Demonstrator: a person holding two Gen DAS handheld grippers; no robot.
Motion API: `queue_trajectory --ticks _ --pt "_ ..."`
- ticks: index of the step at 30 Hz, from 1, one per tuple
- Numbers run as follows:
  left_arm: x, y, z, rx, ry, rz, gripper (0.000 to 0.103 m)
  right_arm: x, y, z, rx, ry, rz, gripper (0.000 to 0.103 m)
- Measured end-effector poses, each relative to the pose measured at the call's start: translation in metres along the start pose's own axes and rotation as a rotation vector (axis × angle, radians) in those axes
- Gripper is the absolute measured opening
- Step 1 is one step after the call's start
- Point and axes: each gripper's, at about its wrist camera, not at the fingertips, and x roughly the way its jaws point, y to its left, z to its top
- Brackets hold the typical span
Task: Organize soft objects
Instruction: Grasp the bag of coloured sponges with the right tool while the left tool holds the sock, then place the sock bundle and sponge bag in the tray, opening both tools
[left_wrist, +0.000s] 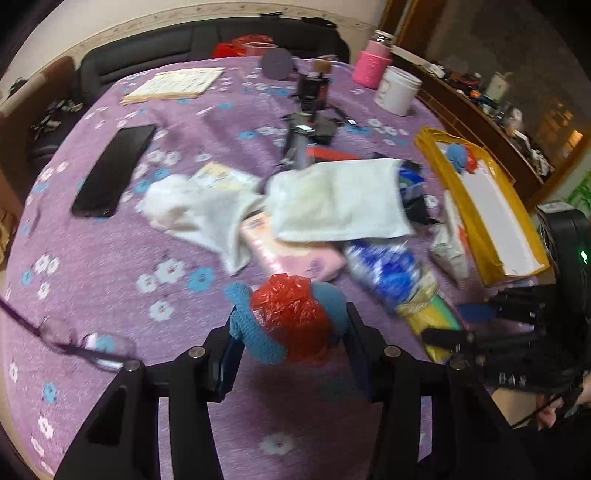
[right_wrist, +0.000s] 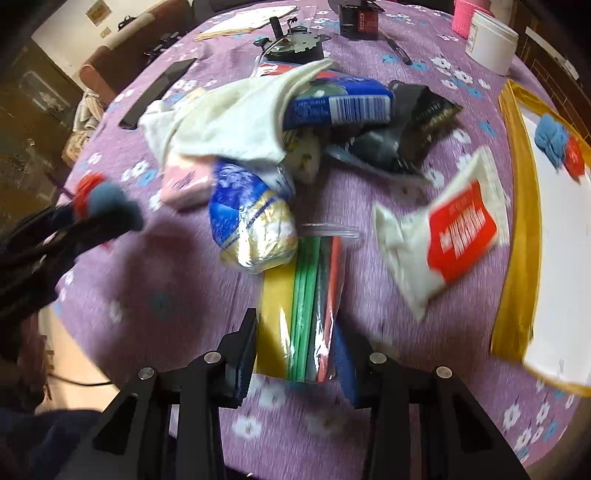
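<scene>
Left gripper (left_wrist: 291, 332) pinches a blue knitted toy (left_wrist: 258, 332) wrapped in red plastic. Right gripper (right_wrist: 301, 354) is clamped on a clear bag of coloured sheets (right_wrist: 299, 306) on the purple tablecloth (right_wrist: 166, 280).

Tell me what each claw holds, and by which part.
Left claw: blue knitted toy with red plastic, gripped across its middle. Right claw: clear bag of coloured sheets, gripped at its near end.
</scene>
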Motion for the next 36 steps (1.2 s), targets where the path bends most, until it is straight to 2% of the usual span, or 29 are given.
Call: queue_trajectory --ticks 7,10,21,24,36 --pt "0.006 -0.039 0.012 0.090 -0.007 -0.059 0.049 -0.028 -0.023 -0.017 0.059 -0.065 -0.007 0.040" --pt "0.005 -0.050 0.019 0.110 -0.020 -0.072 0.049 -0.039 -0.030 -0.018 0.068 -0.101 0.036 0.040" --pt "0.003 -0.075 0.041 0.103 -0.056 -0.062 0.049 -0.079 -0.037 -0.008 -0.029 -0.234 0.165 0.040" --pt "0.004 -0.081 0.045 0.099 -0.058 -0.061 0.049 -0.085 -0.044 -0.004 -0.037 -0.256 0.159 0.040" --pt "0.011 -0.122 0.064 0.145 -0.061 -0.062 0.049 -0.103 -0.102 0.003 0.069 -0.312 0.149 0.040"
